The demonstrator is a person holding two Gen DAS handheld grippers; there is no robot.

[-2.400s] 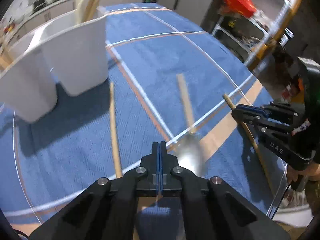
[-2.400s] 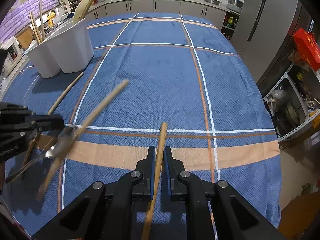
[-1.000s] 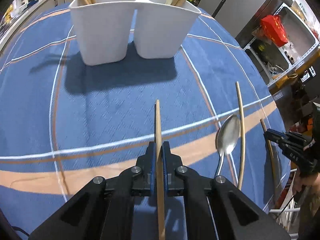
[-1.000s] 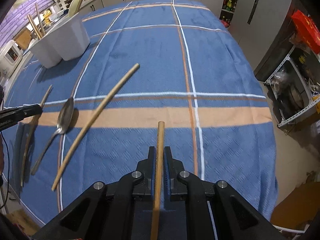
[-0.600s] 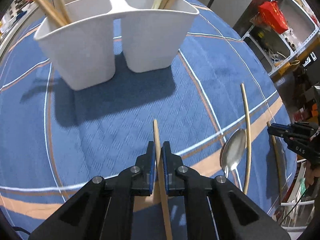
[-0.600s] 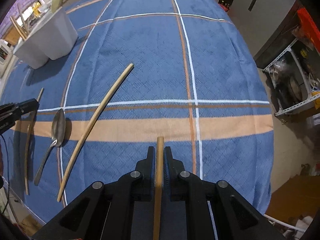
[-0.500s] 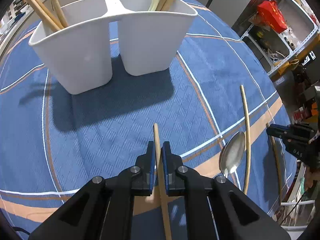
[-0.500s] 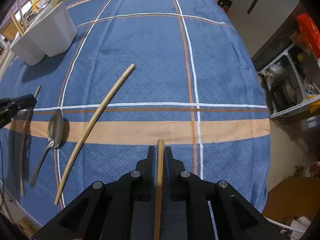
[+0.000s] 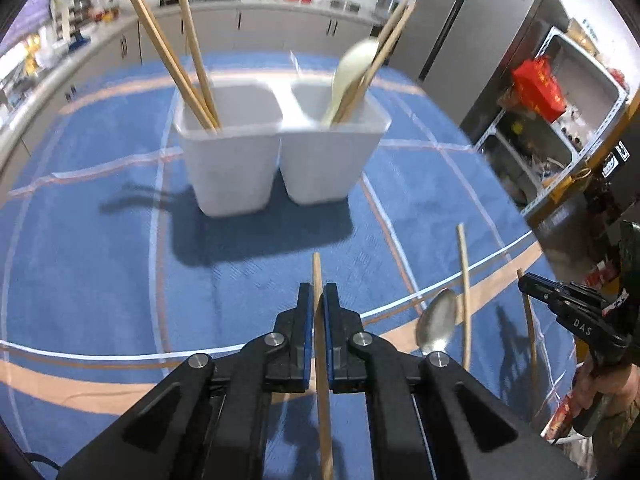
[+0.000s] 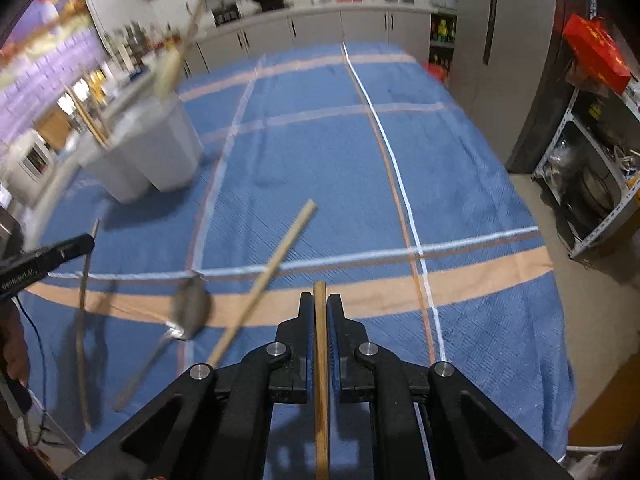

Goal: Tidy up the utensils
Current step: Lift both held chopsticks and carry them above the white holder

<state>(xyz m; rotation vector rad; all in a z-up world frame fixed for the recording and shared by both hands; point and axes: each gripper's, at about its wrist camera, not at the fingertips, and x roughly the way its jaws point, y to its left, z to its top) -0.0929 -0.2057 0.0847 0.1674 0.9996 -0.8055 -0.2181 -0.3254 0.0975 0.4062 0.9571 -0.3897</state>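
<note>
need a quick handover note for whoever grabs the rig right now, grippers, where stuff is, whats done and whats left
Left gripper: shut on a chopstick, facing the white holder.
Right gripper: shut on another chopstick.
On the blue cloth: a metal spoon and one loose chopstick beside it.
Done: the holder's left cup has chopsticks; its right cup has a pale spoon and sticks.
Left: drop in both held chopsticks, then collect the spoon and loose chopstick.

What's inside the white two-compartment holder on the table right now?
In the white holder, the left compartment holds wooden chopsticks; the right holds a pale spoon and more sticks. Their lower ends are hidden by its walls.
</note>
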